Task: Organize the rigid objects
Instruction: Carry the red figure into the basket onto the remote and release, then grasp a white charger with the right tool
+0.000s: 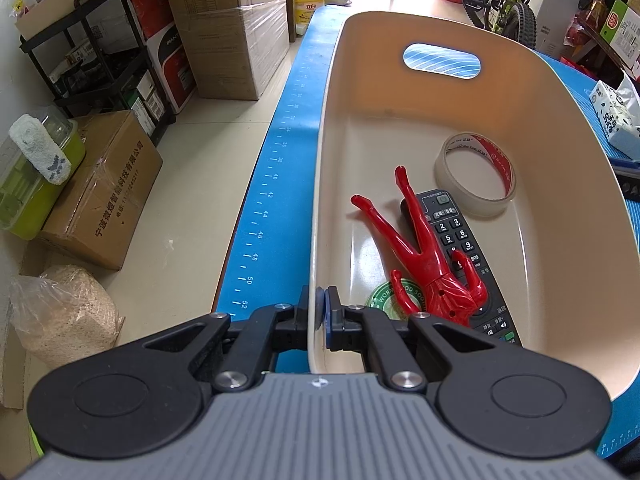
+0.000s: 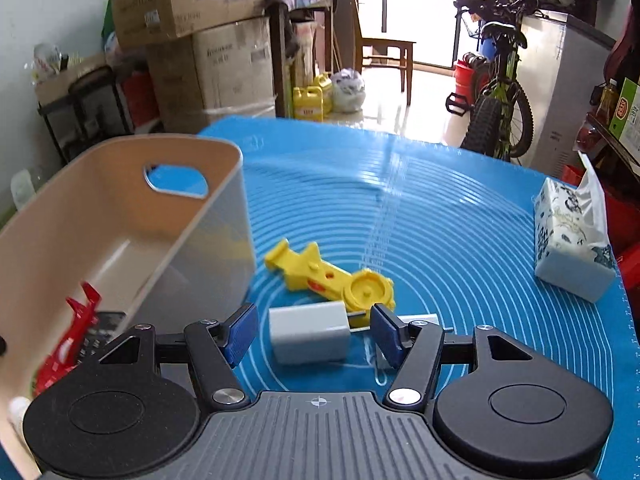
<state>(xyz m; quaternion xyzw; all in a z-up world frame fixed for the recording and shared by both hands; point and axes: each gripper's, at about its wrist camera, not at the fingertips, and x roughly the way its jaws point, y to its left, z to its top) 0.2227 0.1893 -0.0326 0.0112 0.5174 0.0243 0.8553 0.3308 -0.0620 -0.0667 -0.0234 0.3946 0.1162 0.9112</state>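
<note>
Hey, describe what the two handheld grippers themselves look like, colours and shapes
Both match: the left gripper and right gripper have ribbed grey bodies with a small crosshair mark, two round black discs, black linkage arms with silver screws, and blue pads on the fingers. No cables or sleeves show.

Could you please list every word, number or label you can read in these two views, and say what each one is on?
"2", "3", "5", "6", "9": keys of the remote control in the bin.
"36" to "52", even numbers: ruler marks on the blue mat edge.
"宁波微极智能科技有限公司": cardboard box on the floor.
"空气净化器": tall carton.
Tape roll print, round sticker, tissue pack: too small or blurred.
</note>
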